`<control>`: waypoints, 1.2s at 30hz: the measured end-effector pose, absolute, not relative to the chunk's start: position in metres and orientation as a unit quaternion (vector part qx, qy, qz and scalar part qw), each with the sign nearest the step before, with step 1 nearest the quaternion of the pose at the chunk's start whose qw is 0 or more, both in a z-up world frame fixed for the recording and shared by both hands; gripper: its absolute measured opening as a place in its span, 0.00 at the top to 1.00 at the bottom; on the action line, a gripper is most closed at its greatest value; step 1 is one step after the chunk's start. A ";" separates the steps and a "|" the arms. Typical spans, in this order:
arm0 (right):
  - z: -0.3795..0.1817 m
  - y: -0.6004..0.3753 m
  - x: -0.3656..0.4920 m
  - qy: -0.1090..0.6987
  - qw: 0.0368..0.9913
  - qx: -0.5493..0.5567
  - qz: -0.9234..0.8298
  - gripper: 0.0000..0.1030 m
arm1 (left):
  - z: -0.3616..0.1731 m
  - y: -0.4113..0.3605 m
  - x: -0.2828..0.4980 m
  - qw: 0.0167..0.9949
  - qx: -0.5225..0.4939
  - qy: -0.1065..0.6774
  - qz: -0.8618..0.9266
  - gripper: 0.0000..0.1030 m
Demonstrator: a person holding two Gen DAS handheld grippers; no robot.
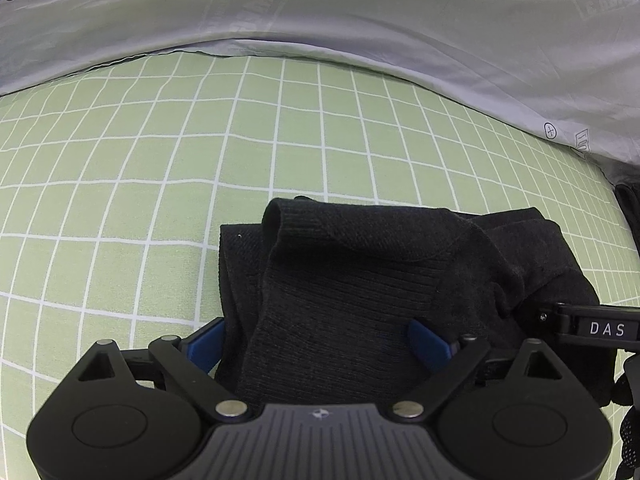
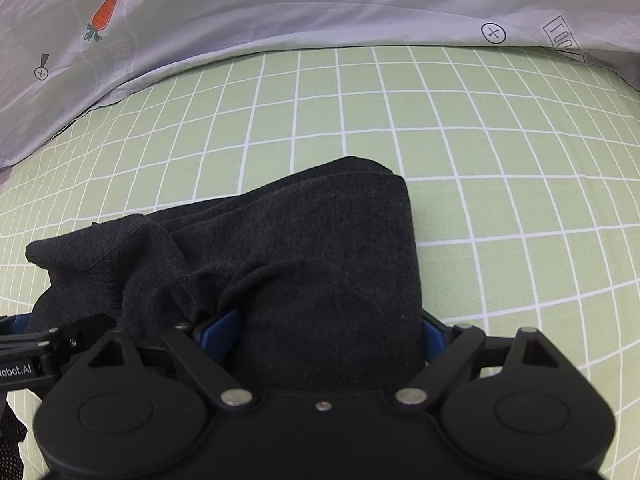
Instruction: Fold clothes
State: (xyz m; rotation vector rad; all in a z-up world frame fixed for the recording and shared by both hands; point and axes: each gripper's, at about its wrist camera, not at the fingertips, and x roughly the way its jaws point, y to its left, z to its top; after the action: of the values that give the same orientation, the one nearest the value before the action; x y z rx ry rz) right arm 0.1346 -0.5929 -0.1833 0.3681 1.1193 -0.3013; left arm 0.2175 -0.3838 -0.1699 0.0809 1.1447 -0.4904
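A black knit garment [image 1: 360, 260] lies folded in a thick bundle on the green checked sheet [image 1: 160, 160]; a ribbed cuff or collar shows at its far left corner. My left gripper [image 1: 316, 336] is open, its blue fingers [image 1: 204, 344] spread wide on either side of the bundle's near left end. My right gripper [image 2: 328, 332] is open too, its blue fingers [image 2: 220, 332] astride the near right end of the garment [image 2: 320, 240]. The fabric covers the fingertips. Each view catches the other gripper at its edge.
A grey printed quilt [image 1: 360, 20] with carrot and cross marks lies bunched along the far side of the sheet, also seen as the quilt [image 2: 280, 0] in the right wrist view. Bare green sheet [image 2: 520, 160] stretches beyond and beside the bundle.
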 end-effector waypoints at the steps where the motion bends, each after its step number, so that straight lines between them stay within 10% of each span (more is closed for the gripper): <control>1: -0.183 -0.591 0.134 0.524 0.822 0.173 -0.143 0.12 | -0.170 -0.385 0.217 0.811 0.039 0.537 -0.229 0.08; 8: -0.181 -0.588 0.124 0.496 0.839 0.175 -0.140 0.20 | -0.170 -0.396 0.212 0.814 0.046 0.537 -0.217 0.20; 12: -0.179 -0.591 0.124 0.478 0.846 0.205 -0.122 0.54 | -0.167 -0.402 0.203 0.824 0.046 0.528 -0.202 0.30; 23: -0.170 -0.582 0.117 0.455 0.867 0.171 -0.107 0.68 | -0.148 -0.412 0.176 0.855 0.065 0.480 -0.184 0.70; 36: -0.102 -0.578 0.045 0.411 0.881 0.153 -0.180 0.71 | -0.105 -0.424 0.116 0.846 0.027 0.450 -0.286 0.73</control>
State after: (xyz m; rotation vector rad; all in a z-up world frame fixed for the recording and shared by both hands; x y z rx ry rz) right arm 0.0447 -0.5780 -0.1015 0.3186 0.8561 -0.3740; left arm 0.1156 -0.4240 -0.1050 0.0573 0.9488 -0.6038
